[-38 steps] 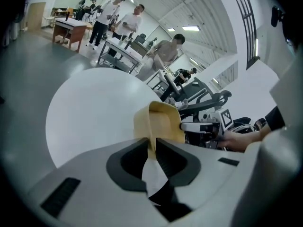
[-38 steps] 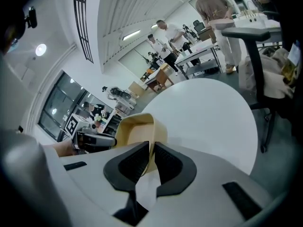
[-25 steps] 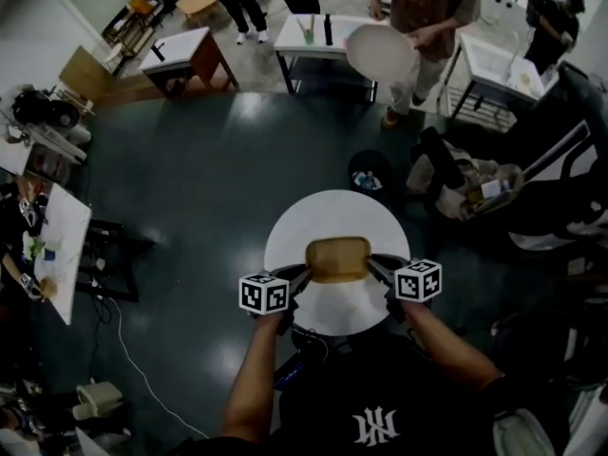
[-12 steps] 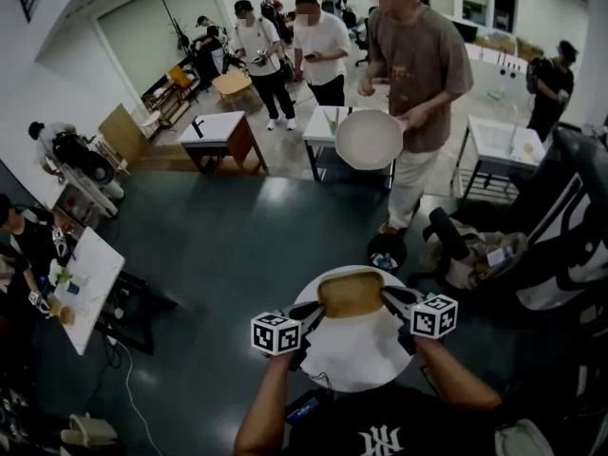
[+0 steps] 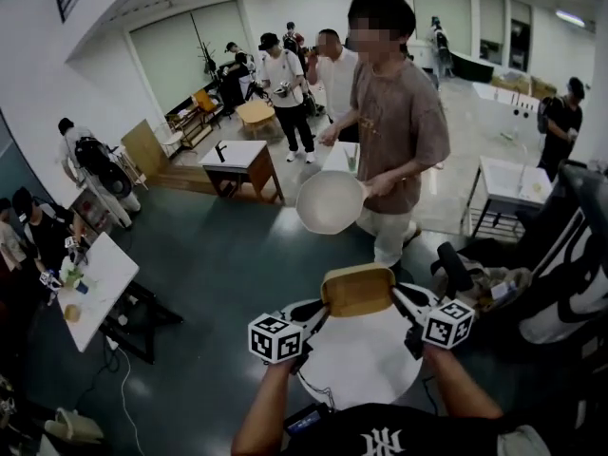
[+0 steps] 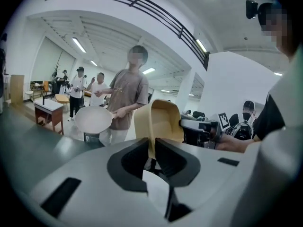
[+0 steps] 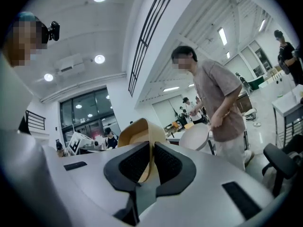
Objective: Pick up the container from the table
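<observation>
A tan, shallow rectangular container (image 5: 357,290) hangs in the air above the round white table (image 5: 366,364). My left gripper (image 5: 318,313) is shut on its left rim and my right gripper (image 5: 398,301) is shut on its right rim. In the left gripper view the container's thin wall (image 6: 158,121) is pinched between the dark pads of the left gripper (image 6: 152,151), and the right gripper (image 6: 200,128) shows on the far side. In the right gripper view the container's wall (image 7: 138,132) sits clamped in the right gripper (image 7: 152,159). Both grippers point roughly level.
A person holding a round white pan (image 5: 330,202) stands just beyond the table. A black chair and bags (image 5: 470,269) are at the right. A white table (image 5: 92,288) stands at the left, small desks (image 5: 239,160) and several people farther back.
Both grippers have risen with the container, which has left the table top. The head view has tilted up, and the person with the pan has stepped nearer.
</observation>
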`<state>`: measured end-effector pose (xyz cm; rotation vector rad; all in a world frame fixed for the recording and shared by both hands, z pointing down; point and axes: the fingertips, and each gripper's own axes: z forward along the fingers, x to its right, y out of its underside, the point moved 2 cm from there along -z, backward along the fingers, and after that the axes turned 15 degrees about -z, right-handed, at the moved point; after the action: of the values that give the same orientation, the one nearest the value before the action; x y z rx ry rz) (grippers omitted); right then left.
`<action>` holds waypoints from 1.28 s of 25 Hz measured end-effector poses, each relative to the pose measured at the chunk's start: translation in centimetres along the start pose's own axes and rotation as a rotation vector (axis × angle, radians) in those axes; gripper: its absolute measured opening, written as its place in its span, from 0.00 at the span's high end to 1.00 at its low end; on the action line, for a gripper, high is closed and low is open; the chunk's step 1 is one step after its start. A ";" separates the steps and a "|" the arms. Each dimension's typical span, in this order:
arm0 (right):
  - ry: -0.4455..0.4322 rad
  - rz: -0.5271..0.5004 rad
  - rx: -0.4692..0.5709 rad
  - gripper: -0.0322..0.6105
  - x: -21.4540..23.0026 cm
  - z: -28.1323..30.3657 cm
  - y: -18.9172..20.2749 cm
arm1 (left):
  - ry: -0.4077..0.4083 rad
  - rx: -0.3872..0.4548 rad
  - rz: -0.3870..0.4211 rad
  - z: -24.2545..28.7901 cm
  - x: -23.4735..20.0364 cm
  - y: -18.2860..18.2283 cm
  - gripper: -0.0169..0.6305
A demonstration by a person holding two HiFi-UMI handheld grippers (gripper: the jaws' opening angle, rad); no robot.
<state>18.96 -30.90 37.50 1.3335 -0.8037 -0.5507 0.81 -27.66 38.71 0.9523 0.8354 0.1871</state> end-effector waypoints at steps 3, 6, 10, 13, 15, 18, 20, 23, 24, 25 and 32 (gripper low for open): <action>-0.011 -0.046 0.046 0.86 -0.8 0.0 -2.8 | 0.007 0.045 0.043 -1.1 1.3 -2.1 0.90; -0.022 -0.081 0.084 0.86 -1.4 0.0 -4.6 | 0.015 0.085 0.091 -2.2 2.6 -3.9 0.90; -0.035 -0.115 0.148 0.86 -2.6 -0.3 -7.5 | 0.022 0.131 0.148 -3.6 4.3 -5.9 0.90; -0.043 -0.152 0.182 0.86 -4.1 -0.6 -9.5 | 0.031 0.166 0.174 -4.9 5.5 -7.1 0.90; -0.049 -0.175 0.207 0.86 -4.8 -0.9 -10.7 | 0.039 0.191 0.196 -5.7 6.3 -7.8 0.90; -0.053 -0.187 0.238 0.86 -5.2 -1.6 -11.9 | 0.054 0.220 0.232 -6.3 7.6 -8.9 0.90; -0.051 -0.190 0.259 0.86 -5.4 -1.9 -12.5 | 0.060 0.238 0.256 -6.6 8.4 -9.6 0.90; -0.053 -0.199 0.270 0.86 -5.8 -2.2 -12.8 | 0.065 0.261 0.277 -7.3 9.3 -10.1 0.90; -0.056 -0.200 0.269 0.86 -6.0 -2.3 -12.6 | 0.067 0.265 0.280 -7.5 9.4 -10.1 0.90; -0.059 -0.202 0.268 0.86 -6.1 -2.4 -12.6 | 0.068 0.269 0.284 -7.7 9.6 -10.2 0.91; -0.086 -0.244 0.299 0.86 -7.4 -3.5 -14.1 | 0.059 0.304 0.319 -8.7 10.9 -11.0 0.91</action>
<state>18.32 -25.57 22.13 1.7069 -0.8210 -0.7030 -0.20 -23.27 21.53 1.3714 0.7753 0.3718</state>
